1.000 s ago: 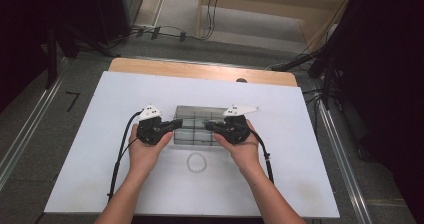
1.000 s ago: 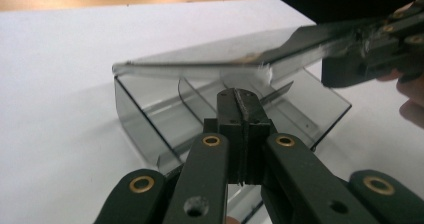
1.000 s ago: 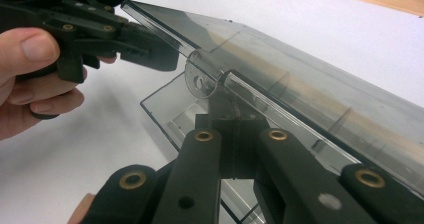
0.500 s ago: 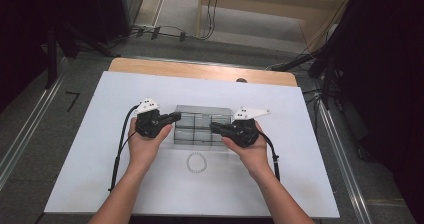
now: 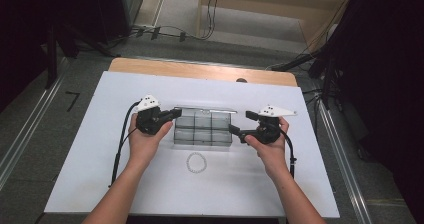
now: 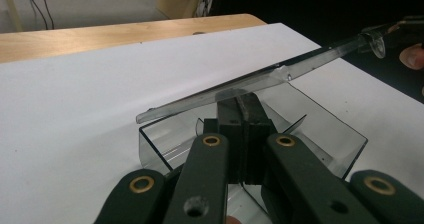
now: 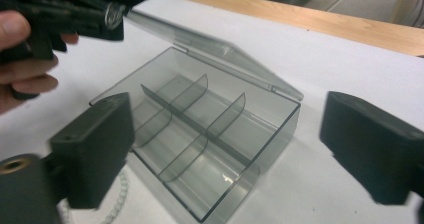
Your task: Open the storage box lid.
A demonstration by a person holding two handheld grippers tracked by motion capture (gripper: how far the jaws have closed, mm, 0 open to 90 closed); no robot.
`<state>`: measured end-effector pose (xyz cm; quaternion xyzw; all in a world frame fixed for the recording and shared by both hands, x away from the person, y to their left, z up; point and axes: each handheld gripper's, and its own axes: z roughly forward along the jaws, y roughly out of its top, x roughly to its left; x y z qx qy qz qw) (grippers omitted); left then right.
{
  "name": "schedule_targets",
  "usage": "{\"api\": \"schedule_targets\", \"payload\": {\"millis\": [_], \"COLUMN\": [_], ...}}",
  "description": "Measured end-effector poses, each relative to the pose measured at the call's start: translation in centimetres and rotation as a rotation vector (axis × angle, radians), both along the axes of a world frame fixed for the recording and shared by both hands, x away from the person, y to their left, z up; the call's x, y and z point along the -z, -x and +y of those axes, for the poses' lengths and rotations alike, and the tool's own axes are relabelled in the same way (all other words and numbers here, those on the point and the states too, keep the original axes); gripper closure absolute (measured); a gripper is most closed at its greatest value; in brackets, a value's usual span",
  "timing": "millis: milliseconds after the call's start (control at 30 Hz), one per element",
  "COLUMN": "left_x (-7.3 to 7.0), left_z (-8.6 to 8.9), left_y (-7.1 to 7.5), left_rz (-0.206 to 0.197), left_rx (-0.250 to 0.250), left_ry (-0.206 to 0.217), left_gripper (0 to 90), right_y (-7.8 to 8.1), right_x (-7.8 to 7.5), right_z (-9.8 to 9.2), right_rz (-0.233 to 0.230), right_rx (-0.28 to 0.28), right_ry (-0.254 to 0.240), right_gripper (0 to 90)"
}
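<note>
The clear plastic box point(image 5: 203, 128) sits in the middle of the white table point(image 5: 100, 184), its six compartments bare, in two rows of three. My left tongs point(image 5: 175, 113) are clamped shut on the left end of its hinged lid point(image 6: 235, 86), holding it raised and tilted. My right tongs point(image 5: 240, 125) have just been opening; the jaws stand wide apart just beside the box's right end, with nothing between them.

I judge the box light and stiff, with thin, smooth walls that are slippery and would crack under a hard squeeze. The lid's edge is the natural place to hold, as the left tongs do; the box's side wall would serve for steadying it.

One bead bracelet point(image 5: 196, 162) lies on the table just in front of the box, apart from it. It looks limp and loose, best pinched across its string of beads. One box, one lid, one bracelet, two tongs.
</note>
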<state>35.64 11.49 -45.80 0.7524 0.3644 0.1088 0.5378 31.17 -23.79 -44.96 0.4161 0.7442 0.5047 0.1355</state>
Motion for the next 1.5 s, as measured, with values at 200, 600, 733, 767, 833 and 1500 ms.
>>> {"api": "schedule_targets", "payload": {"millis": [200,600,733,767,833,1500], "left_x": [-0.1,-0.6,-0.8,-0.8,-1.0,-1.3], "left_z": [-0.3,-0.6,-0.7,-0.7,-0.7,0.0], "left_y": [-0.3,-1.3,-1.6,-1.6,-1.8,-2.5], "left_rz": [0.001,-0.009,-0.013,-0.014,-0.015,-0.025], "left_rx": [-0.008,-0.017,-0.018,-0.021,-0.023,-0.011], "left_ry": [0.003,0.010,0.007,0.013,0.013,0.009], "left_gripper": [89.4,89.4,89.4,89.4,89.4,84.3], "right_y": [-1.3,-3.6,-4.3,-4.4,-4.6,-6.4], "right_x": [-0.4,-0.4,-0.3,-0.3,-0.4,-0.3], "right_z": [-0.1,0.6,1.1,1.2,1.5,1.0], "right_rz": [-0.034,-0.070,-0.065,-0.066,-0.077,-0.082], "right_rx": [-0.010,-0.048,-0.042,-0.040,-0.034,-0.012], "right_ry": [-0.016,-0.008,0.003,0.008,0.022,-0.012], "right_gripper": [0.0,3.8,18.6,22.4,28.5,61.6]}}
